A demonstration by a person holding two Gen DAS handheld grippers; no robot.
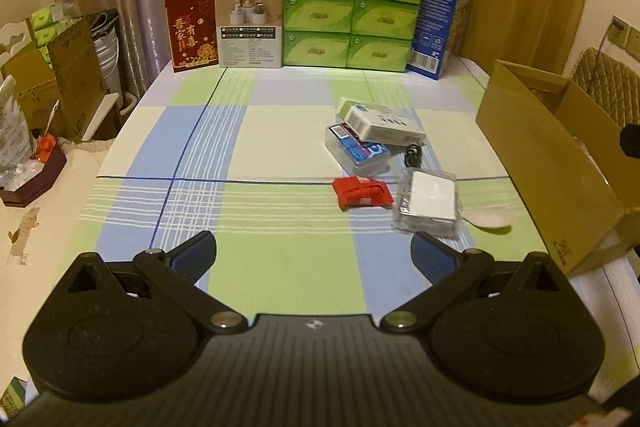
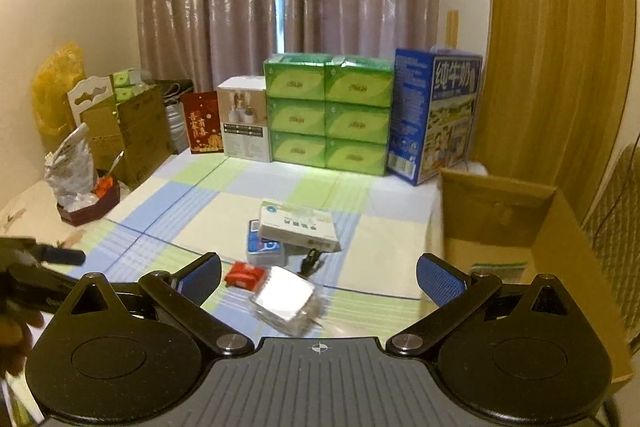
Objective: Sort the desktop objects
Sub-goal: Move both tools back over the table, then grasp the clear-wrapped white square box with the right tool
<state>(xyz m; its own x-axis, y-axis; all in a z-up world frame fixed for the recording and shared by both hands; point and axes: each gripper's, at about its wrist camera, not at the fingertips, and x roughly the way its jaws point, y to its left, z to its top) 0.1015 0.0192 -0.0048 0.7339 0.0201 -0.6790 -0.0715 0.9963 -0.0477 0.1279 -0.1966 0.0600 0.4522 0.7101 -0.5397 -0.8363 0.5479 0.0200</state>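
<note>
Clear-wrapped packet, nearest of the desktop clutter, lies right of the red pouch and left of the cardboard box (likely light, its film slippery). Right gripper and left gripper gape empty; pinch its long edges.

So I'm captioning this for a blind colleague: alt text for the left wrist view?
An open left gripper hovers over a checked tablecloth. Ahead lie a red packet, a clear wrapped pack and a white box; a cardboard box stands right.
</note>
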